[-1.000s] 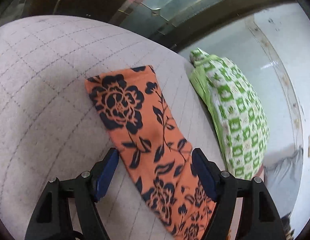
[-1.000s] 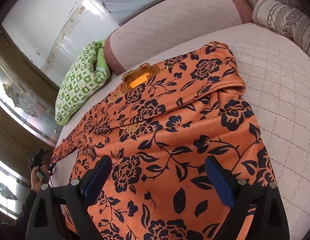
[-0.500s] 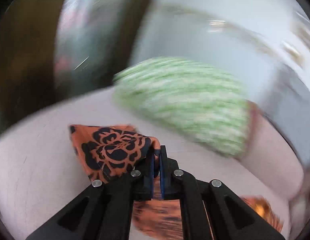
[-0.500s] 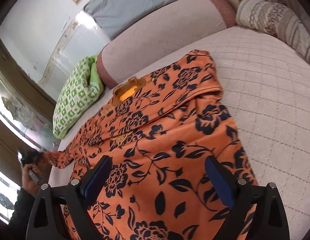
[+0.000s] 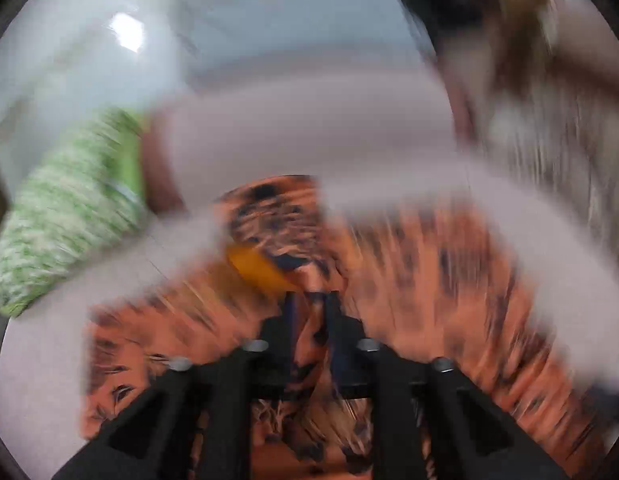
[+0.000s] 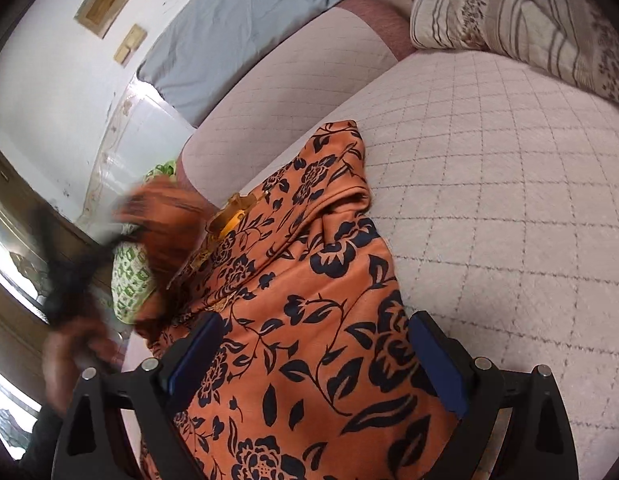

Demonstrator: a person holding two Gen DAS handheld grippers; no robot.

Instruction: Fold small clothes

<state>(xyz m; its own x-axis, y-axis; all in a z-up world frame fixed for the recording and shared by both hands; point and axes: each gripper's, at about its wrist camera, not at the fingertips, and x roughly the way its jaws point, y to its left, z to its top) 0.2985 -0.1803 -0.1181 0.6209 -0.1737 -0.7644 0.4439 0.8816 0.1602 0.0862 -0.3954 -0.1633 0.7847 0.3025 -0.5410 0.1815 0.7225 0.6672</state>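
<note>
The orange floral garment [image 6: 309, 320] lay lengthwise across the bed [image 6: 509, 200]. The left hand-held gripper [image 5: 309, 312], jaws just loosening, still pinched its sleeve over the body. The right hand-held gripper [image 6: 313, 360] stood spread above the near hem.

Both grippers share one build: the left gripper [image 5: 309, 304] is matte black plastic, two angular finger arms with triangular cut-outs, four silver bolt heads across the linkage, dark blue pads on the inner finger faces (blurred in this view). The right gripper [image 6: 315, 360] has the same black frame, triangular cut-outs, four round silver screws and thick blue rectangular pads [image 6: 439, 362], sharp here. At the left edge of the right wrist view, the person's hand [image 6: 69, 356] is blurred, with a dark sleeve [image 6: 37, 438] below it.
</note>
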